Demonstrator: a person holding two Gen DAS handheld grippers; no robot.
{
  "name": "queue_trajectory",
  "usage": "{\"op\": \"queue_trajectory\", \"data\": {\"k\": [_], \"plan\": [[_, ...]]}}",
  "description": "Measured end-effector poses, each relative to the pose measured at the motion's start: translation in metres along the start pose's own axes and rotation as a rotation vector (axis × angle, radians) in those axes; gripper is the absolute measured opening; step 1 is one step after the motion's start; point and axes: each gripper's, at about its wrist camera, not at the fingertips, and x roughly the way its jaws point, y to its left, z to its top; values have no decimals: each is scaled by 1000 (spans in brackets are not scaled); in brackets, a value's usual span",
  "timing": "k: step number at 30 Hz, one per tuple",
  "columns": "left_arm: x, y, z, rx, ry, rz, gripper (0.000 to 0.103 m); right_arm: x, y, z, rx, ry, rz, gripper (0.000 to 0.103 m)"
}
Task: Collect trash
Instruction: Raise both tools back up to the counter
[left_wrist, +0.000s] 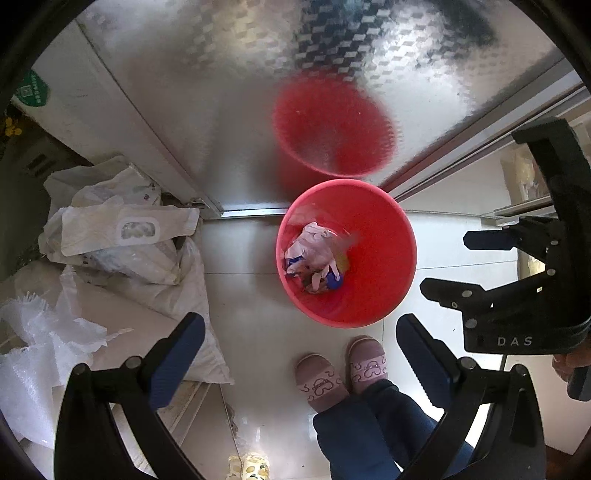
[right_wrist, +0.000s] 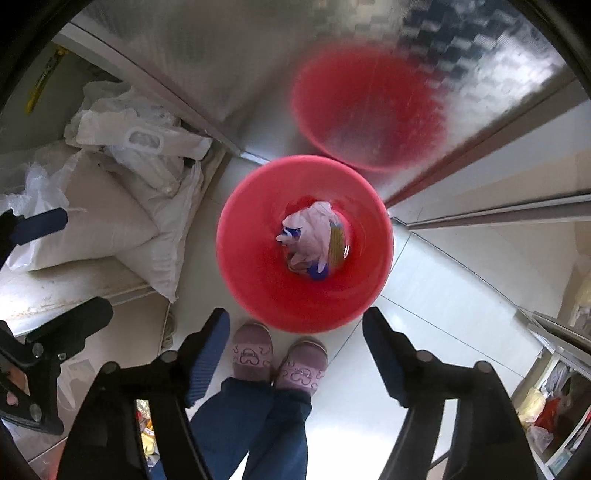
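Your left claw (left_wrist: 301, 354) points straight down with its jaws spread wide and nothing between them. Your right claw (right_wrist: 295, 354) also points down, jaws apart and empty. No earlier state is stated here for either claw.

Directly below both claws you see your own slippers (right_wrist: 277, 362) and trouser legs (right_wrist: 251, 424) on the pale tiled floor (right_wrist: 443, 295). In the left wrist view the right claw (left_wrist: 454, 266) appears at the right edge, level with the bin.

The red waste bin (right_wrist: 258, 288) stands on the floor just beyond your slippers. In the right wrist view it sits between and ahead of the fingertips, nearly centred. In the left wrist view the same bin (left_wrist: 369, 295) lies ahead and nearer the right finger. The trash (right_wrist: 310, 236) lies at the bottom of the bin: crumpled pale wrappers with blue scraps and a yellowish piece. It is well below the claws and touches neither.

To the left of the bin, white sacks (right_wrist: 110, 229) and plastic bags (left_wrist: 122, 229) are heaped close to its wall, so room is tight on that side. The floor to the right of the bin is open tile. Behind the bin, a patterned metal panel (left_wrist: 221, 110) rises just past the rim and shows a blurred red reflection of the bin.
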Motion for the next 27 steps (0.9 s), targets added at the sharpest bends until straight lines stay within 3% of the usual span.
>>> {"op": "queue_trajectory", "data": {"k": [5,10,14,21,27], "plan": [[-17,-7,-3,-4,-14,-8,103,-17,6,-6,4,-30,6,75],[-58,-18,-11,-11,-46,-4,103,-52,12,-16,17,-65,6,75],[-105,-27,-18,-25,-63,-11,103,-100,19,-28,25,-112,6,76],[-217,-52,-33,-45,-135,-3,103,-210,39,-53,20,-227,11,95],[-289,-67,-44,-61,-187,22,103,-286,52,-77,27,-351,3,102]]}}
